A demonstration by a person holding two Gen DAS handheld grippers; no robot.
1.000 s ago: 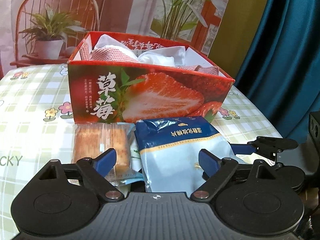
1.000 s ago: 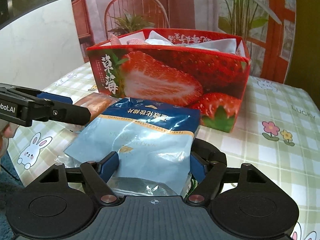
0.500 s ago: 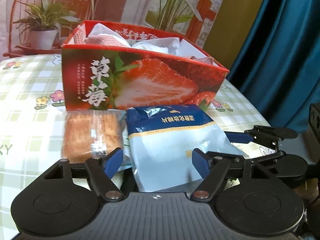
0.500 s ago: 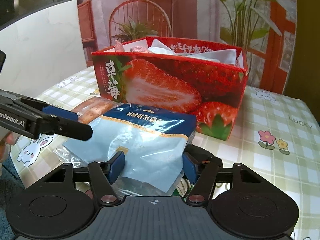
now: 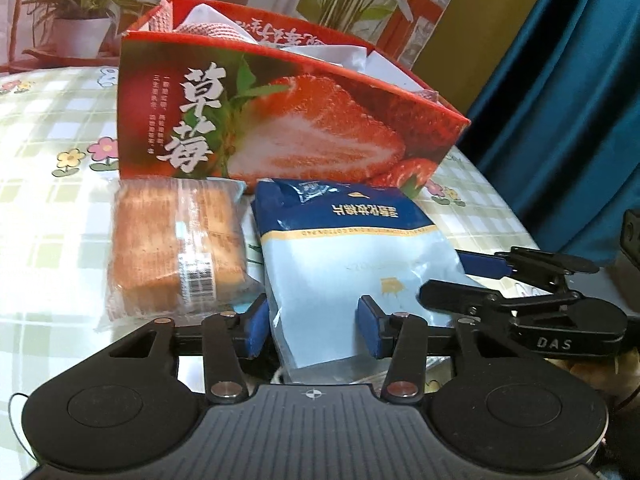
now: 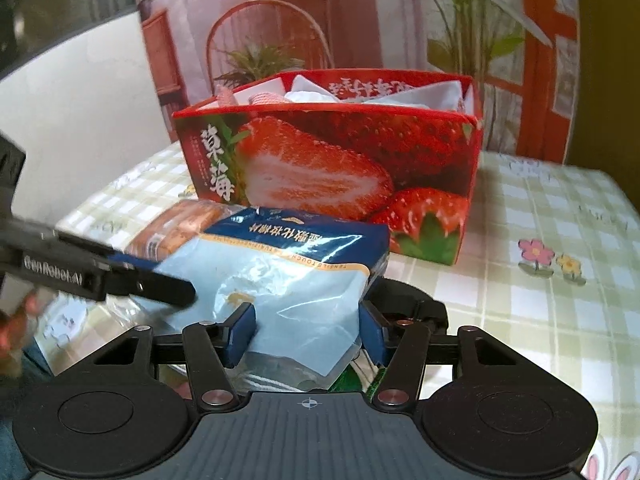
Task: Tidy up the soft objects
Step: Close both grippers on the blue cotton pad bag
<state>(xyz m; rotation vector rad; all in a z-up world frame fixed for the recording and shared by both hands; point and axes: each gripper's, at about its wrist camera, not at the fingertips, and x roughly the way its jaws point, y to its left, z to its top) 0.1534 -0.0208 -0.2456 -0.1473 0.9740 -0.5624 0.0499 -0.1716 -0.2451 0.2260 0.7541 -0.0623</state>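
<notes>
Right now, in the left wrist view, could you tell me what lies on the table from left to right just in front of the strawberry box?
Wrapped cake slices → blue cotton pad bag → right gripper.

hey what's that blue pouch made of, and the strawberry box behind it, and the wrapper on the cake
Blue pouch: thin glossy plastic film, judging by its sharp glare streaks and crinkles.
Strawberry box: likely printed cardboard with a slight sheen; straight walls, crisp folded corners.
Cake wrapper: clear plastic film; the brown slices show through, with a barcode label stuck on it.
</notes>
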